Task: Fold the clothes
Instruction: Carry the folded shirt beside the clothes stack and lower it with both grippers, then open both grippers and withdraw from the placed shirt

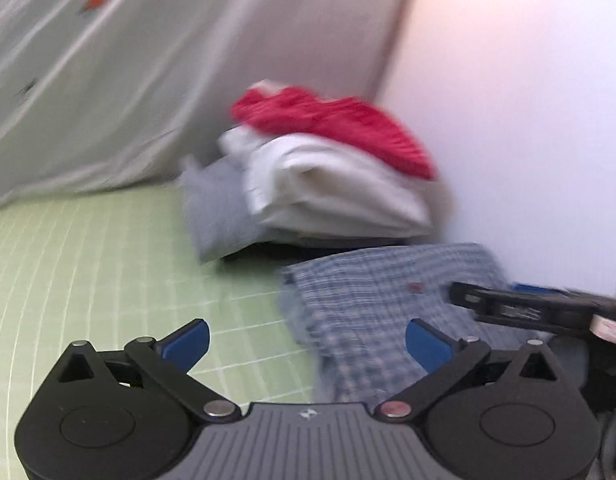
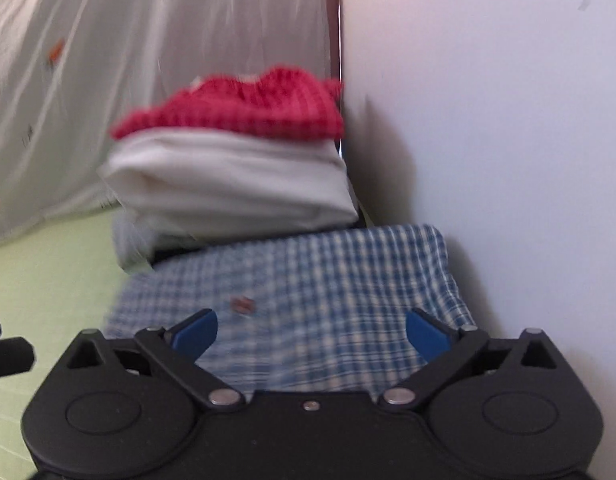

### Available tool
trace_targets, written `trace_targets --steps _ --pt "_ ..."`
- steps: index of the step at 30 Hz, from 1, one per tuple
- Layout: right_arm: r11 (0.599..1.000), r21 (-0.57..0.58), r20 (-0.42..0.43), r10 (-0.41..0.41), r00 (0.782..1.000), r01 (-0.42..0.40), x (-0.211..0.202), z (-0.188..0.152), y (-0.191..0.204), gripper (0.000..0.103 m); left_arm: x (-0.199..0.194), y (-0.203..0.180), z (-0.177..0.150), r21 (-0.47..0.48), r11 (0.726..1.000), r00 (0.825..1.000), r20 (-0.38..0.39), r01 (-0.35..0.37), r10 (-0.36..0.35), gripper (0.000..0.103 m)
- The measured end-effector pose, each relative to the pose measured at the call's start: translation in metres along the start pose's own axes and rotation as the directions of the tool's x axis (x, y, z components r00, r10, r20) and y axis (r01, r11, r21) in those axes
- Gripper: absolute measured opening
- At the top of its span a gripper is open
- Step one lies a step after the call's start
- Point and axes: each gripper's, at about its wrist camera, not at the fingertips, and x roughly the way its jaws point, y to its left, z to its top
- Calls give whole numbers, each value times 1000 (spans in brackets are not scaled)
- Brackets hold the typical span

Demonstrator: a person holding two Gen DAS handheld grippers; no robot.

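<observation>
— Where's the shirt?

— The blue checked shirt (image 2: 292, 300) lies folded on the green mat (image 1: 88, 272), against the white wall (image 2: 487, 140). Behind it I see a stack: red garment (image 2: 244, 108) atop white cloth (image 2: 228, 176).

— And your grippers?

— My right gripper (image 2: 311, 334) hovers over the shirt, blue pads spread, pinching nothing. My left gripper (image 1: 306, 340) is spread too, at the shirt's left edge. A pale curtain (image 1: 128, 80) hangs behind.

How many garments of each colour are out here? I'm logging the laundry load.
Red garment: 1
White garment: 1
Grey garment: 1
Blue checked garment: 1
Total: 4 visible; a dark layer under the pile is too hidden to count.
</observation>
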Motion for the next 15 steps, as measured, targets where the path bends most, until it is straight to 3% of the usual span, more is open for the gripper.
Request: trace_targets --steps 1,5,7,9,12,15 --pt "1000 2 0 -3 1000 3 -8 1 9 102 -9 0 2 26 1000 1000 10 16 -16 103" --pt "999 36 16 30 999 -30 -42 1 42 102 -44 1 4 64 996 996 67 -66 62 103" --pt "999 40 21 6 1000 -7 -58 -8 59 102 -61 6 3 89 990 991 88 -113 106 103" --pt "999 37 25 -31 999 30 -74 -18 78 102 -79 13 0 142 982 986 134 -122 103 103" --pt "996 34 30 -85 996 84 -99 -34 106 102 -100 30 -4 192 978 991 118 -83 61 103" --pt "990 31 36 -139 990 138 -123 -49 133 102 -118 53 -12 149 989 996 84 -21 8 103"
